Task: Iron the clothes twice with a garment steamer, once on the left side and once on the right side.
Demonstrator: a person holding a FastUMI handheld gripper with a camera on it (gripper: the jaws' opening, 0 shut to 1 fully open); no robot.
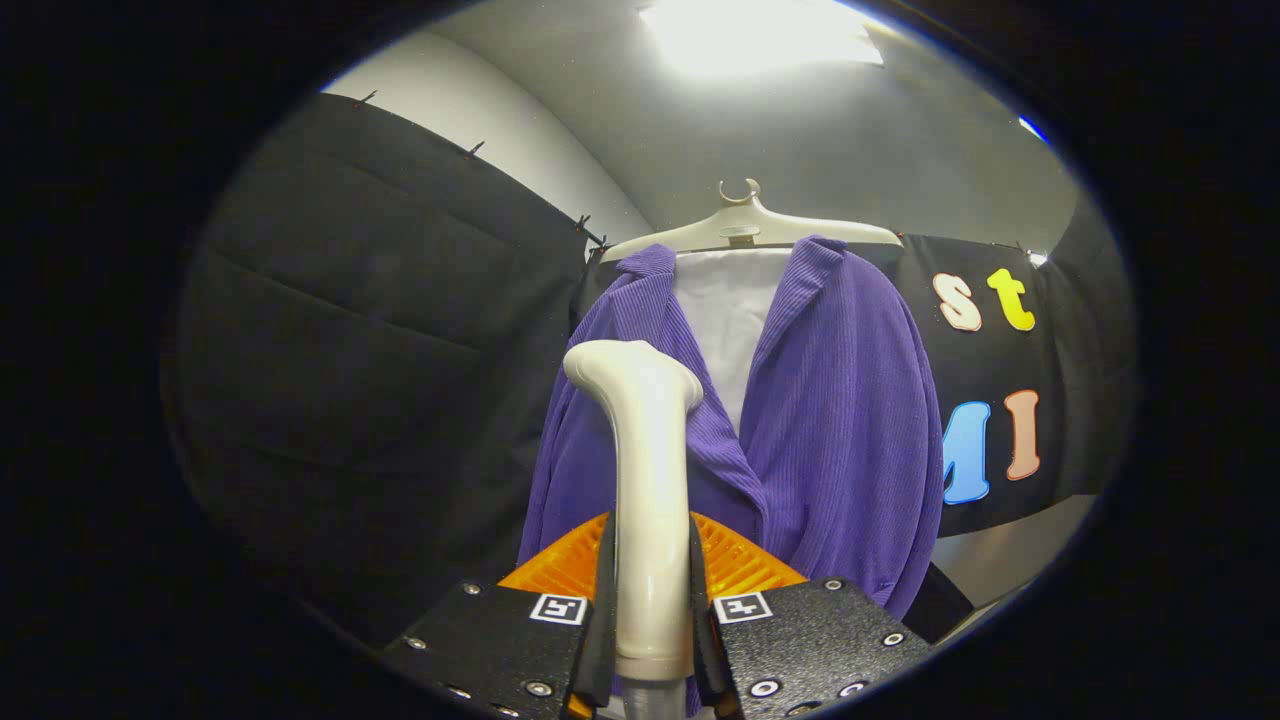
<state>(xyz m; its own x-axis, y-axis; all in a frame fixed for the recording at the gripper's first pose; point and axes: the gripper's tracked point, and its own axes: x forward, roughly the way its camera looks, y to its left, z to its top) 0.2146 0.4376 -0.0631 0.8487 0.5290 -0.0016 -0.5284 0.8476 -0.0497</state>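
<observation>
Tongs point(652, 610) pinched on both sides of steamer handle point(648, 520), its head just before purple shirt point(840, 420) on hanger point(750, 228).

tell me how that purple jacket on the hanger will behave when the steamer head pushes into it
The purple jacket looks soft: its ribbed cloth drapes in folds, so it will likely give and swing rather than resist. It hangs only from the hanger, so it may sway. The hand-held gripper is shut on the steamer, which looks rigid.
</observation>
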